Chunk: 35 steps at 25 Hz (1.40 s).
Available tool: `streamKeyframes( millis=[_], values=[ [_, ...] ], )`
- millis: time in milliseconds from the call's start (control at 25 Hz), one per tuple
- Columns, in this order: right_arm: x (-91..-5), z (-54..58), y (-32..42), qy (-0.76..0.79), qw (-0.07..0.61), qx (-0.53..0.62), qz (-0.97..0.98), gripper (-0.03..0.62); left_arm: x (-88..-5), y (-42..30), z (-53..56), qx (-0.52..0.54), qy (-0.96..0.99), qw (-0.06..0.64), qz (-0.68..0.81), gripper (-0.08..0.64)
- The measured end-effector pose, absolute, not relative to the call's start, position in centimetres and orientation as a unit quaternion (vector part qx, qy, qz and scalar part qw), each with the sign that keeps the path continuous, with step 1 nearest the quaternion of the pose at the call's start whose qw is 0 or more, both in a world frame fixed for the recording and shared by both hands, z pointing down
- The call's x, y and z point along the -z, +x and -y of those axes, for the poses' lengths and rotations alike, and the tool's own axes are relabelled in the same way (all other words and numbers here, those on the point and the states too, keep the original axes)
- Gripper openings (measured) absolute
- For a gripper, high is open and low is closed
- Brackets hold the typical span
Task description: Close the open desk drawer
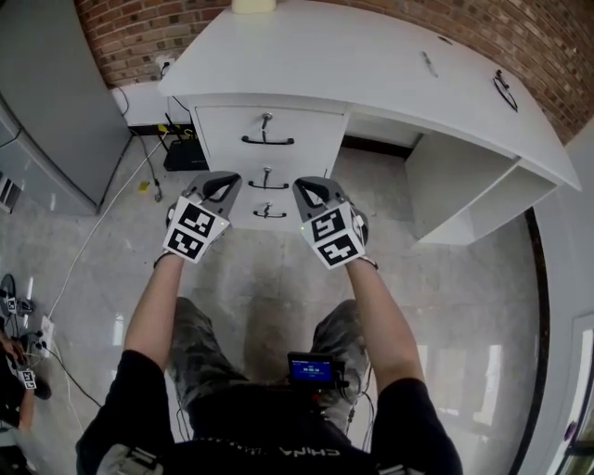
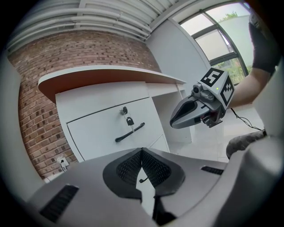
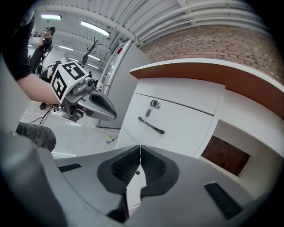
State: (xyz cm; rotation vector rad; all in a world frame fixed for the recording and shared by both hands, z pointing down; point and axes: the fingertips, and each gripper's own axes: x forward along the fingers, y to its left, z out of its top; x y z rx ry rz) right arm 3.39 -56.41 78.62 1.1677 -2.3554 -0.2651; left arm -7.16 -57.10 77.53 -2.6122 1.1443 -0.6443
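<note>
You face a red brick wall [image 1: 139, 28], with the white counter [image 1: 371, 65] standing against it. The floor [image 1: 278, 297] is pale and glossy and reflects light. A grey cabinet [image 1: 56, 93] stands at your left, with cables [image 1: 97, 227] trailing beside it. Tall windows [image 2: 219, 42] admit daylight at your right. The ribbed ceiling [image 3: 177, 13] carries lit strip lights [image 3: 95, 28].

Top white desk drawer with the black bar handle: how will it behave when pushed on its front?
The top white drawer looks like a stiff flat panel, so it should probably slide straight, not flex or tip. The small key hanging from its lock may swing. The front looks smooth, so the shut right gripper might slip sideways.
</note>
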Motion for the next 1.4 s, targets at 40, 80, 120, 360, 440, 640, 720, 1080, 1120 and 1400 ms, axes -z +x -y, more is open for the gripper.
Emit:
streamKeyframes(
  millis=[40,80,120,360,440,640,720,1080,1120,1400],
  values=[
    [-78.1,56.4,3.4,0.428,0.250,0.093,0.864,0.015,-77.1,-7.1,57.2,0.222,-0.889,0.106,-0.386,0.012],
    [-77.5,56.4,3.6,0.428,0.253,0.086,0.863,0.015,-76.5,-6.9,57.2,0.226,-0.891,0.101,-0.381,0.012],
    [-76.8,56.2,3.8,0.427,0.258,0.078,0.863,0.015,-75.8,-6.6,57.0,0.229,-0.894,0.094,-0.373,0.012],
    [-67.8,55.0,4.2,0.413,0.289,0.028,0.863,0.015,-66.2,-6.2,55.7,0.247,-0.902,0.051,-0.350,0.012],
    [-63.6,54.5,4.2,0.409,0.291,0.011,0.865,0.015,-61.8,-6.4,55.3,0.258,-0.900,0.043,-0.349,0.012],
    [-51.8,53.1,5.3,0.409,0.307,-0.014,0.859,0.017,-49.5,-6.7,54.1,0.271,-0.896,0.018,-0.352,0.012],
    [-46.7,52.7,5.8,0.409,0.308,-0.020,0.859,0.015,-44.7,-6.8,53.5,0.276,-0.893,0.010,-0.355,0.012],
    [-29.6,49.5,8.1,0.428,0.292,-0.014,0.855,0.017,-29.8,-6.9,49.7,0.276,-0.884,0.004,-0.376,0.012],
    [-29.1,48.9,8.3,0.429,0.292,-0.013,0.855,0.015,-29.2,-6.7,49.2,0.274,-0.885,0.003,-0.377,0.012],
    [-28.7,44.7,9.4,0.429,0.283,-0.018,0.857,0.017,-29.1,-4.7,45.4,0.265,-0.887,-0.018,-0.377,0.012]
  ],
)
